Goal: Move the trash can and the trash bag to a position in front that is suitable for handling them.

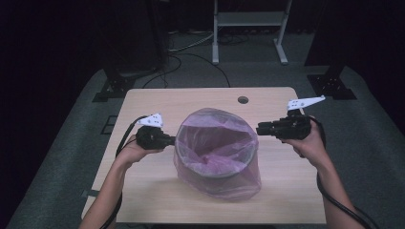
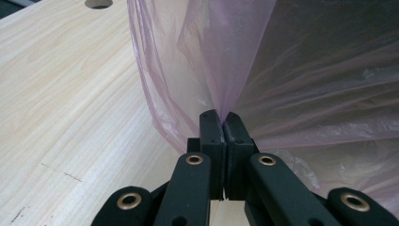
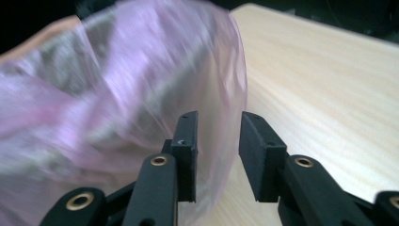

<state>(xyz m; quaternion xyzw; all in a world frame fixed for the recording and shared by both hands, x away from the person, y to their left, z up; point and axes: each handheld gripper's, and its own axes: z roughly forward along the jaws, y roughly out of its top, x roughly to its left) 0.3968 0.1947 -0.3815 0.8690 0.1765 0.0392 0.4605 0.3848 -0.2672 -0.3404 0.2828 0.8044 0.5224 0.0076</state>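
**Pink liner pinched on 1 side, loose on the other**

Pink, thin plastic makes up the bag [image 1: 217,176] that lines a round bin [image 1: 216,164] standing near the middle of my table [image 1: 157,191]. The bag's skirt hangs down outside the bin to the table top, and its mouth stands open above the rim. I cannot tell whether anything lies inside; the high view shows just a darker pink patch at the bottom.

My left hand-held gripper [image 1: 172,140] sits at the bin's left edge. Its own view shows the 2 jaws clenched flat together on a fold of the bag [image 2: 221,61], the film pulled up into a taut pleat from the tips.

My right hand-held gripper [image 1: 258,129] is at the right edge of the bag's mouth, jaws parted. In its own view the bag [image 3: 117,94] is blurred, and its edge lies in the gap between the jaws, not gripped.

A round cable hole [image 1: 243,100] sits near the table's far edge, well apart from the bin. Beyond the table, a metal frame [image 1: 248,19] stands on the dark floor.
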